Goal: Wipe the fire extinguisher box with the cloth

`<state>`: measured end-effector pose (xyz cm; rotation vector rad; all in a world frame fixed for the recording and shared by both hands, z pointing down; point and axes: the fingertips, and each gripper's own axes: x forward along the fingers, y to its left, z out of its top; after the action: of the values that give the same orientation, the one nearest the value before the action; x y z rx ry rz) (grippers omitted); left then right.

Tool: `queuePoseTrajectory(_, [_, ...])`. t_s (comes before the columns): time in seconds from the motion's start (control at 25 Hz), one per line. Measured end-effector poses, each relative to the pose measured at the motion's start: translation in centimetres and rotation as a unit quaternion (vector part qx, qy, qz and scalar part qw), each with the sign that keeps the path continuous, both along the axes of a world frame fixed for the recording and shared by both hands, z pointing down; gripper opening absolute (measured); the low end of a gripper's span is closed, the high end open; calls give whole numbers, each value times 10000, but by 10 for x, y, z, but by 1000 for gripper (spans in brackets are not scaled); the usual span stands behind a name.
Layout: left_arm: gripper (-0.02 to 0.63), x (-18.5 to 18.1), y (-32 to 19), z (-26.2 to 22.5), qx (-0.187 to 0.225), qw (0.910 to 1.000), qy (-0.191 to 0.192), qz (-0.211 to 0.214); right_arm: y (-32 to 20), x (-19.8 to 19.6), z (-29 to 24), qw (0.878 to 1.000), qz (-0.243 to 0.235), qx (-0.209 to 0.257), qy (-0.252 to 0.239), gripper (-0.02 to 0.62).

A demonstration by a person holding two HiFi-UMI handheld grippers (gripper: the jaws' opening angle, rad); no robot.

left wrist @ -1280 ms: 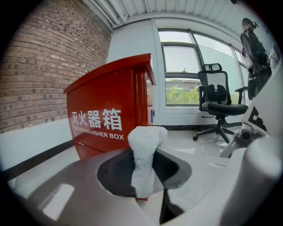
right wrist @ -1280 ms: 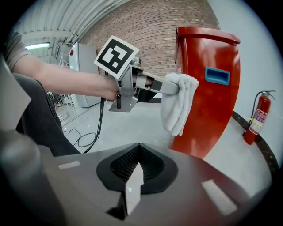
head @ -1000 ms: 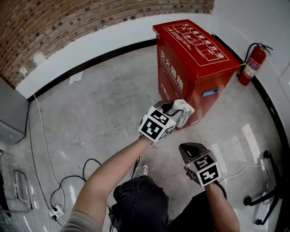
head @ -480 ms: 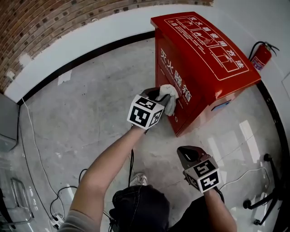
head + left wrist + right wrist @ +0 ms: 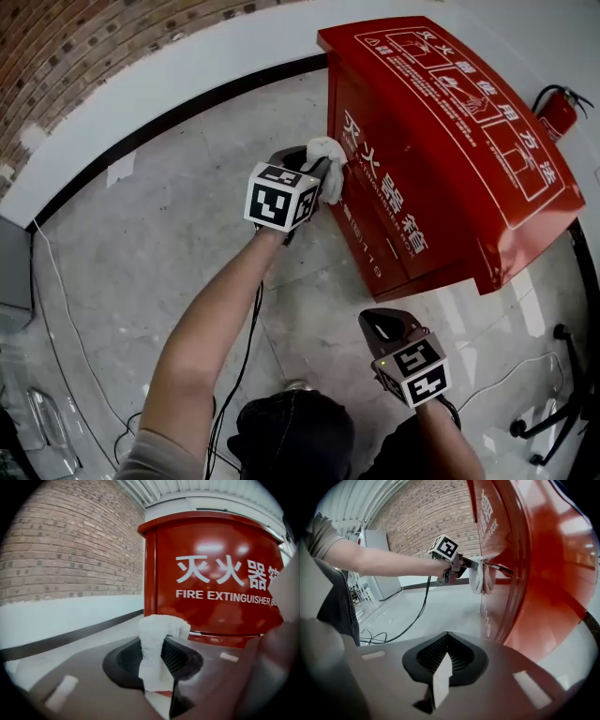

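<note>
1. White cloth point(image 5: 327, 161), pinched in the left gripper point(image 5: 317, 171), sits at the front of the red fire extinguisher box point(image 5: 441, 141), near its left edge (contact seems likely).
2. Press flat; sweep right in overlapping strokes.
3. Right gripper point(image 5: 380, 326), clenched empty: hold it clear.

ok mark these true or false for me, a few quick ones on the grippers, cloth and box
1. The left gripper is shut on the cloth. True.
2. The right gripper holds a second cloth. False: it is shut and empty.
3. The cloth is up by the box's front face. True.
4. The extinguisher lies on top of the box. False: it is off behind the box.
</note>
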<state>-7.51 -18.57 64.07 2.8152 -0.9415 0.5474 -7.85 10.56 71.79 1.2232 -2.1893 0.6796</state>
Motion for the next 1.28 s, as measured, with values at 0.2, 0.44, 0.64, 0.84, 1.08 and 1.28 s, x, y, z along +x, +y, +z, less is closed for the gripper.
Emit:
queuePoseTrajectory(0.2, [106,-8,-39,6,22,9996,-139,-235,-9,-10,5,10000,0,-10,-77,24])
queuePoseTrajectory(0.44, [106,-24,-63,55,-37,9958,-582,-700,-3,-8,14,9999,8,-124,-3,23])
queuePoseTrajectory(0.64, [103,-15,-38,91,-412,9977,-242,-477,7,1,23,9997,53,-240,79,23])
queuePoseTrajectory(0.84, [103,2,17,105,-525,9975,-357,305,15,-4,18,9997,6,-254,-16,23])
queuePoseTrajectory(1.08, [103,20,98,110,-793,9934,-270,784,38,-5,7,9998,-87,-151,-10,23])
queuePoseTrajectory(1.28, [103,35,181,119,-974,9883,-371,1112,72,5,0,9998,25,-163,101,25])
